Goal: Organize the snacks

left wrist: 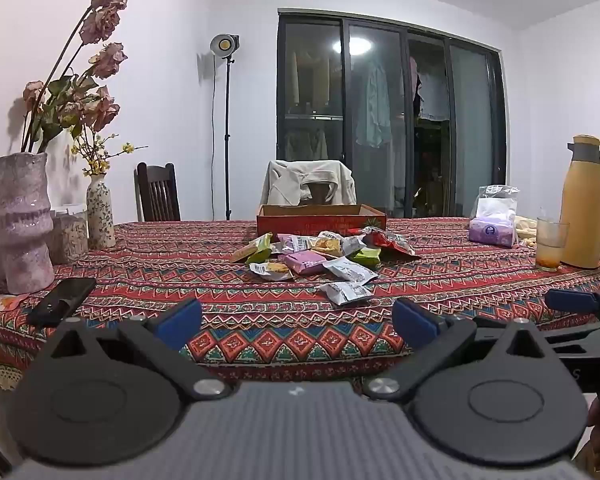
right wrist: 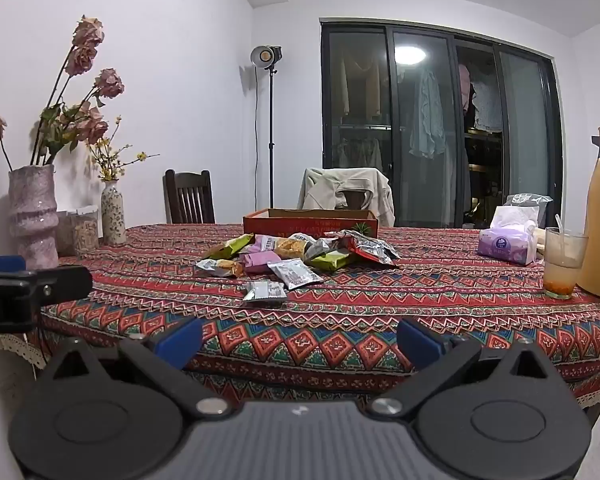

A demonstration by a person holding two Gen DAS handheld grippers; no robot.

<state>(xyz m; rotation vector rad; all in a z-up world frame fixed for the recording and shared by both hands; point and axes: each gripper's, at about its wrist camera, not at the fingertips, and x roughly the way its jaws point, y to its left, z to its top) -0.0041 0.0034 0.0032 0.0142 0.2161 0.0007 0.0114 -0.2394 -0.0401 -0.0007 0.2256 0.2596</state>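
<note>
While both claws hover over the near table edge, nothing is held yet.

Left gripper (left wrist: 296,322): blue pads spread wide, empty, aimed slightly down at the cloth; likely poised for a first pick.

Right gripper (right wrist: 298,342): equally wide, empty, just beside the left one.

Snack packets (left wrist: 320,256): a loose, overlapping heap at mid-table, touching the box's front; a silver packet (left wrist: 346,293) lies nearest, a little apart, probably the easiest first grab.

Red box (left wrist: 320,220): open-topped, shallow, directly behind the heap; seemingly the destination.

Open room: bare patterned tablecloth (left wrist: 280,340) between claws and heap gives a clear approach.

Edges: vases (left wrist: 20,216) and a phone (left wrist: 60,300) crowd the left; a glass (left wrist: 551,244), thermos (left wrist: 584,204) and tissue pack (left wrist: 494,228) the right.
</note>
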